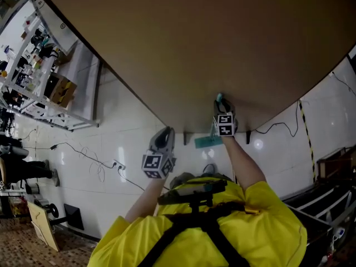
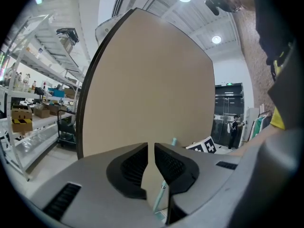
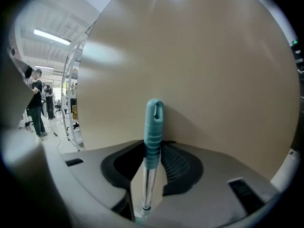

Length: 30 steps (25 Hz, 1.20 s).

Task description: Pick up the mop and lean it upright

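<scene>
Evidently the job is close to finished: the big round tan panel [image 1: 183, 49] stands upright on the white tiled floor [image 1: 111, 132] at the far side of the scene. The mop [image 3: 153, 137] is up off the floor against it. Its pole runs nearly vertical, and its teal grip sits close to the panel's face, though I cannot tell whether the tip touches. The teal mop head [image 1: 207, 142] lies down on the tiles at the panel's foot, just left of the person's right forearm. So the lifting looks done and the leaning looks as good as done. What remains, in my judgement, is to let go and draw the tool back without knocking the pole sideways. A smooth panel gives the tip little to catch on, so it could slide. The right gripper [image 1: 222, 105] reaches to the panel with its jaws set narrow around the teal grip. The ribbed pads lie against both sides of it, as far as the right gripper view shows, and how firmly they press is not clear. The left gripper [image 1: 165, 133] hangs nearer and to the left, well apart from the pole. Its jaws are almost together and nothing lies between them. It takes no part in the hold.
</scene>
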### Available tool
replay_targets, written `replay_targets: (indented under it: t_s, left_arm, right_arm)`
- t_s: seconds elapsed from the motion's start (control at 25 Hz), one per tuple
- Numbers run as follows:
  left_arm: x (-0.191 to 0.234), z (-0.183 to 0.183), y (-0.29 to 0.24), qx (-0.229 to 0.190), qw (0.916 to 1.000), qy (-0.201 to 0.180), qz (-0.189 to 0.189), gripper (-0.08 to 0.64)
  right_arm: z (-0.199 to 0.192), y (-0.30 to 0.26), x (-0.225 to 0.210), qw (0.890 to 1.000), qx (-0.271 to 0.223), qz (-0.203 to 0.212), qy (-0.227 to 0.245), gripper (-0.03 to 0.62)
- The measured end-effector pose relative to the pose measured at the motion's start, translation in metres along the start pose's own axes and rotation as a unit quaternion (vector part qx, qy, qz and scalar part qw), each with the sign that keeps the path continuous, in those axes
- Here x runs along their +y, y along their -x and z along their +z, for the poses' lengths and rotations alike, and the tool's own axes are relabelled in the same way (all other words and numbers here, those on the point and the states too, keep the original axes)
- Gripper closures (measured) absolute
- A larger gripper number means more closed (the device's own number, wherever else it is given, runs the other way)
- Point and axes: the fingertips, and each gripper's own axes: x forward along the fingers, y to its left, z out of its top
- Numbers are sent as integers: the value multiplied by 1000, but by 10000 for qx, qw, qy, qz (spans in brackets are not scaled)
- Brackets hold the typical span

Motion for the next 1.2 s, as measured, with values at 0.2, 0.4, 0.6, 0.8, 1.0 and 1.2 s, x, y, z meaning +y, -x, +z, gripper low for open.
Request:
replay_targets:
  t_s: [0.2,0.4,0.6,0.8,1.0,1.2]
  left_arm:
    - [8,-8,-2,43,9999,107,126,512]
    - [6,-12,-7,50,9997,203,129,512]
    - [-1,6,-16,-98,9998,199,19,512]
    - [-16,34,-15,-334,9990,272,-138,511]
    - [-29,60,-5,-570,9979,71,-300,511]
    - [-34,49,-12,-467,9984,27,-321,511]
  right_arm:
    - [7,7,10,9995,-186,249,31,404]
    - [41,57,12,9970,-653,424,-25,400]
    - [108,152,9,9875,-1418,630,-258,520]
    - [142,233,-4,9820,-1763,544,-401,574]
    - [137,253,-13,9813,-1748,475,-647,586]
    - [118,240,-11,9801,-1524,620,-1108,586]
